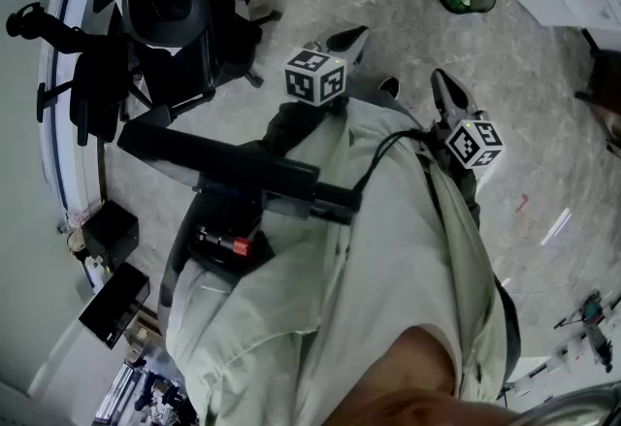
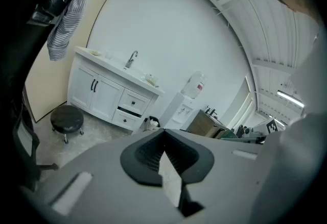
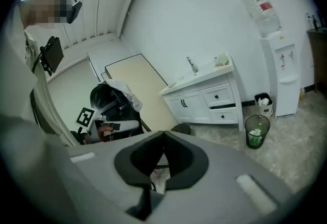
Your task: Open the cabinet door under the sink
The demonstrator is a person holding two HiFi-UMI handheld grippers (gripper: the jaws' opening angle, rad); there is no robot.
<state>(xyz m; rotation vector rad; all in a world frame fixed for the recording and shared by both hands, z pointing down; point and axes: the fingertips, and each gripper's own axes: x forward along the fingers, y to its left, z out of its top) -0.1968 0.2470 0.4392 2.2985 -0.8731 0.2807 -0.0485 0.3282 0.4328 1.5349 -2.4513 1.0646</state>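
Observation:
The white sink cabinet (image 2: 104, 94) stands far across the room against the wall, with a faucet (image 2: 132, 58) on top. Its two doors carry black handles (image 2: 94, 85) and are closed; one drawer beside them sits slightly out. The right gripper view shows the same cabinet (image 3: 204, 101) and its door handles (image 3: 184, 103) in the distance. My left gripper (image 2: 163, 130) is shut with nothing in it. My right gripper (image 3: 163, 132) is also shut and empty. In the head view both grippers, left (image 1: 351, 36) and right (image 1: 442, 84), are held close to the person's body above the floor.
A round black stool (image 2: 67, 118) stands in front of the cabinet. A water dispenser (image 3: 276, 70) and a mesh trash bin (image 3: 256, 131) stand to the cabinet's right. A black office chair (image 1: 165, 7) with a cloth over it is at the person's left. A tan board leans beside the cabinet.

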